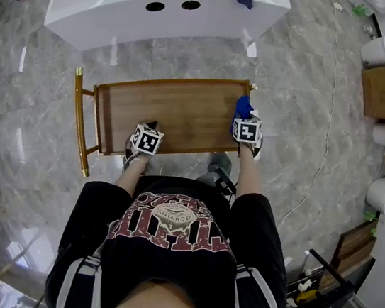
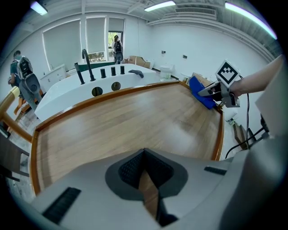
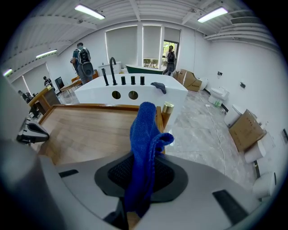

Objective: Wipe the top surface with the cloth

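Nubby blue cloth (image 3: 146, 130) pinched in right tool (image 3: 141, 170), left tool (image 2: 144, 157) pressed together — empty, above smooth wooden top (image 2: 135, 117)

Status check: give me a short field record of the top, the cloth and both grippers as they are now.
Surface: wooden table top, raised rim, only the cloth on or over it.
Cloth: blue cloth, bunched, at the top's right end; contact with the wood cannot be told.
Right gripper: fingers shut on the blue cloth, at the right edge.
Left gripper: fingers together, nothing held, at the near edge.
Beyond the table: white bathtub with black fittings.
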